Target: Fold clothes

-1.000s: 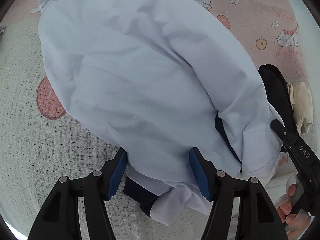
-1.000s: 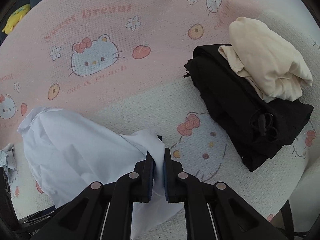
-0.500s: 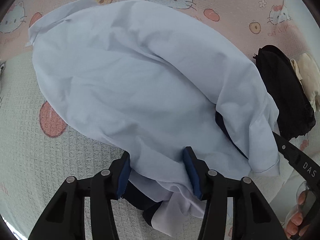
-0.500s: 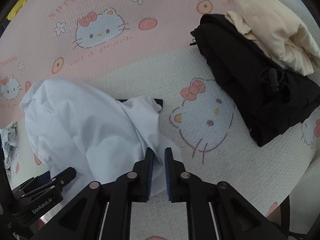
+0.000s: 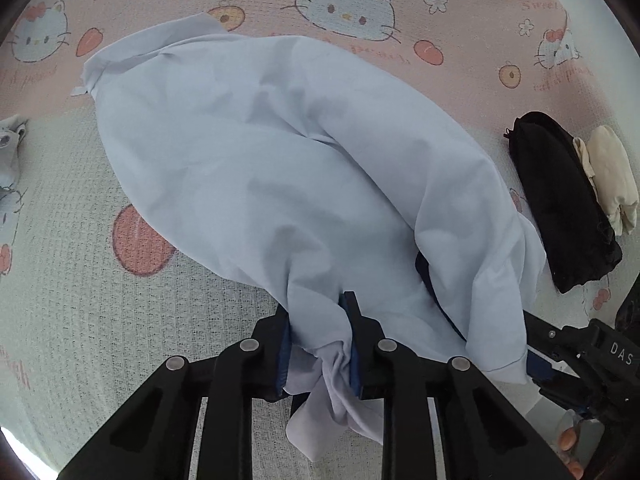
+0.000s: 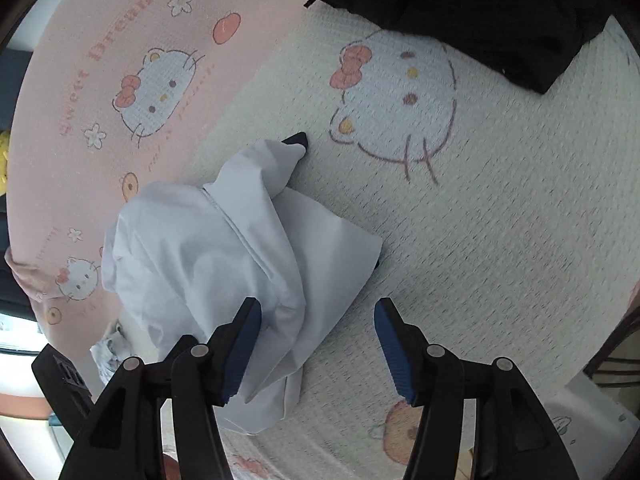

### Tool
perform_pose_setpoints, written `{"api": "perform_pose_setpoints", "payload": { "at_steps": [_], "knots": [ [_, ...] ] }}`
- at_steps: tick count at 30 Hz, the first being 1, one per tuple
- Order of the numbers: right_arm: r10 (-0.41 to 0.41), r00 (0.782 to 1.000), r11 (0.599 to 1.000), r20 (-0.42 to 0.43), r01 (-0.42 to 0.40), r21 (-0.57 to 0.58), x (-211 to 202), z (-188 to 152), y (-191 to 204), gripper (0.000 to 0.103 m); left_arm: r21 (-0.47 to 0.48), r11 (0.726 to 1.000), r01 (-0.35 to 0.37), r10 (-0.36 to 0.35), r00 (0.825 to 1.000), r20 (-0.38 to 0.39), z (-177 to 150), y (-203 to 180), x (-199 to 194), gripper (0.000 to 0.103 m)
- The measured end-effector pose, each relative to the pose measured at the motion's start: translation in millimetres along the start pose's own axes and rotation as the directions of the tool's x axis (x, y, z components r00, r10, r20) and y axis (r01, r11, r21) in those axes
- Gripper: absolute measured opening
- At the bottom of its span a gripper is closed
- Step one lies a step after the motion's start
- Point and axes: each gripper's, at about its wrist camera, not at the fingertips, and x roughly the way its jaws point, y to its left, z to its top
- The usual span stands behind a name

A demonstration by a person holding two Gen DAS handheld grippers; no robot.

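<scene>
Pale blue shirt (image 5: 280, 168) lies rumpled, spread across the cartoon-print blanket (image 5: 72, 320). Thin, limp, light cloth; it'll sag and bunch, so take hems or corners. Left tongs (image 5: 320, 344) are clamped on a gathered near edge. Right tongs (image 6: 318, 344) gape, empty, over the other end. Folded black garment (image 5: 560, 204) crowds right; left is roomier.

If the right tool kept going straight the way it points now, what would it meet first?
Probably the pale blue shirt: the open right tool has the shirt's near fold lying between its fingers, toward the left one. Right of that lies only bare blanket. Depth is unclear.
</scene>
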Motion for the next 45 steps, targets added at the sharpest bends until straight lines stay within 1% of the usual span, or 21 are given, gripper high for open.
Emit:
{"api": "perform_pose_setpoints", "payload": {
  "at_steps": [3, 6, 8, 13, 17, 19, 20, 21, 23, 26, 27, 30, 31, 33, 35, 39, 42, 44, 45],
  "knots": [
    [0.053, 0.998, 0.998, -0.043, -0.052, 0.037, 8.9, -7.5, -0.4, 0.058, -0.007, 1.000, 0.018, -0.018, 1.000, 0.011, 0.2, 8.8, -2.3, 0.020],
    [0.097, 0.994, 0.993, -0.052, -0.093, 0.079, 13.4, -13.5, -1.5, 0.058, -0.025, 0.999, 0.036, -0.035, 0.999, 0.017, -6.9, 29.2, -14.0, 0.020],
    [0.126, 0.990, 0.987, -0.056, -0.119, 0.107, 16.3, -17.5, -2.1, 0.058, -0.038, 0.998, 0.048, -0.048, 0.999, 0.014, -11.3, 35.1, -15.2, 0.020],
    [0.122, 0.992, 0.985, -0.041, -0.116, 0.125, 18.0, -21.7, 1.1, 0.058, -0.036, 0.998, 0.060, -0.060, 0.998, 0.011, -16.3, 43.7, -20.7, 0.020],
    [0.117, 0.991, 0.990, -0.069, -0.111, 0.092, 25.1, -21.0, 9.9, 0.057, -0.033, 0.998, 0.058, -0.057, 0.998, 0.011, -14.8, 44.6, -18.6, 0.020],
    [0.122, 0.989, 0.991, -0.078, -0.117, 0.067, 28.6, -22.7, 16.1, 0.044, -0.039, 0.997, 0.060, -0.060, 0.998, 0.013, -13.7, 45.9, -19.8, 0.020],
    [0.129, 0.988, 0.991, -0.089, -0.124, 0.053, 30.6, -24.1, 19.9, 0.030, -0.042, 0.997, 0.061, -0.061, 0.998, 0.012, -12.1, 48.0, -21.1, 0.020],
    [0.123, 0.987, 0.992, -0.102, -0.120, 0.037, 32.8, -26.5, 24.2, 0.023, -0.044, 0.998, 0.054, -0.054, 0.998, 0.009, -7.8, 49.1, -22.2, 0.020],
    [0.110, 0.986, 0.994, -0.126, -0.110, 0.003, 37.7, -32.4, 32.8, 0.016, -0.051, 0.998, 0.028, -0.028, 1.000, 0.003, -7.0, 57.3, -27.1, 0.020],
    [0.107, 0.981, 0.993, -0.160, -0.114, -0.030, 46.0, -45.0, 45.6, 0.014, -0.078, 0.997, 0.019, -0.018, 1.000, 0.014, -3.7, 71.4, -35.4, 0.020],
    [0.104, 0.980, 0.993, -0.168, -0.113, -0.045, 49.2, -48.7, 50.9, 0.014, -0.082, 0.997, 0.012, -0.010, 1.000, 0.024, 1.5, 65.7, -31.8, 0.020],
    [0.087, 0.979, 0.990, -0.187, -0.105, -0.092, 57.7, -59.9, 66.2, 0.014, -0.075, 0.997, -0.033, 0.037, 0.998, 0.059, 2.4, 80.4, -42.9, 0.020],
    [0.072, 0.981, 0.989, -0.181, -0.094, -0.115, 58.8, -63.5, 71.4, 0.014, -0.072, 0.996, -0.048, 0.053, 0.996, 0.067, 1.0, 88.4, -48.7, 0.020],
    [0.041, 0.985, 0.983, -0.168, -0.069, -0.167, 60.1, -70.1, 82.1, 0.014, -0.072, 0.996, -0.054, 0.060, 0.995, 0.075, -0.9, 96.4, -53.7, 0.020],
    [0.009, 0.988, 0.972, -0.153, -0.045, -0.232, 60.1, -76.8, 93.1, 0.014, -0.081, 0.995, -0.050, 0.056, 0.995, 0.085, 2.7, 88.2, -48.7, 0.020],
    [-0.039, 0.993, 0.936, -0.111, -0.003, -0.352, 59.0, -91.0, 112.6, 0.014, -0.061, 0.998, -0.019, 0.029, 0.987, 0.157, -3.0, 91.4, -69.2, 0.019],
    [-0.061, 0.995, 0.915, -0.076, 0.026, -0.403, 50.6, -95.3, 115.7, 0.014, -0.092, 0.994, 0.054, -0.036, 0.981, 0.188, -9.4, 104.4, -86.3, 0.020],
    [-0.080, 0.996, 0.903, -0.044, 0.054, -0.427, 41.8, -94.8, 114.1, 0.015, -0.184, 0.972, 0.145, -0.114, 0.979, 0.167, -10.8, 116.5, -85.4, 0.020],
    [-0.089, 0.996, 0.896, -0.029, 0.068, -0.439, 37.4, -94.5, 113.3, 0.015, -0.235, 0.951, 0.200, -0.167, 0.974, 0.154, -11.7, 122.3, -81.6, 0.020]
  ]
}}
